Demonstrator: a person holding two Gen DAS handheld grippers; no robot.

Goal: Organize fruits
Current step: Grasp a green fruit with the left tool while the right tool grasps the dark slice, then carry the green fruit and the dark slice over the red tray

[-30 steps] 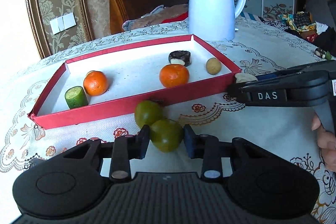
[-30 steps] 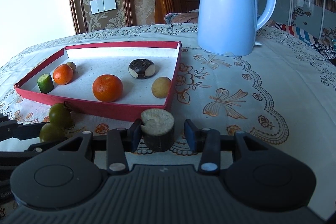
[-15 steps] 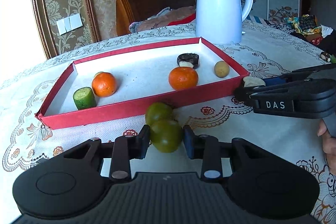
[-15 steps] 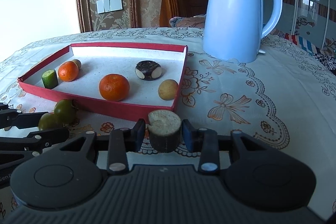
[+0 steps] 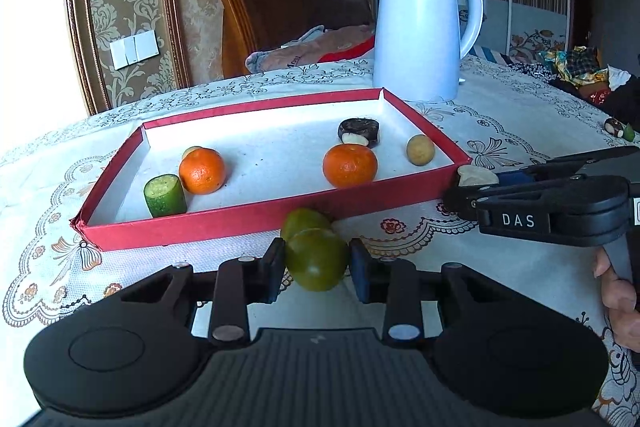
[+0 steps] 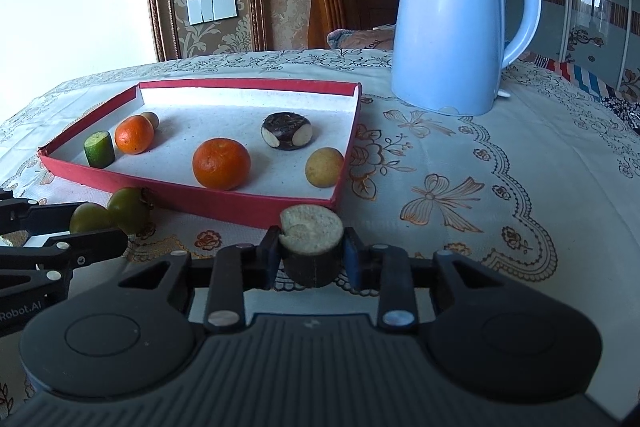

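Observation:
My left gripper (image 5: 317, 267) is shut on a green fruit (image 5: 316, 259), held just in front of the red tray (image 5: 256, 215); a second green fruit (image 5: 304, 221) lies behind it against the tray wall. My right gripper (image 6: 311, 259) is shut on a dark cylinder piece with a pale cut top (image 6: 312, 247), by the tray's near right corner (image 6: 336, 201). In the tray lie two oranges (image 5: 350, 165) (image 5: 202, 171), a cucumber piece (image 5: 165, 195), a dark round piece (image 5: 359, 131) and a small yellow fruit (image 5: 420, 149).
A pale blue kettle (image 6: 452, 19) stands behind the tray on the embroidered tablecloth (image 6: 480, 167). A wooden chair (image 5: 280, 15) with cloth on it is behind the table. Small items (image 5: 618, 127) lie at the table's far right edge.
Both grippers closed on their pieces and rose a little; the green fruit now sits higher between the left fingers, and the right fingers are now tight on the dark piece.

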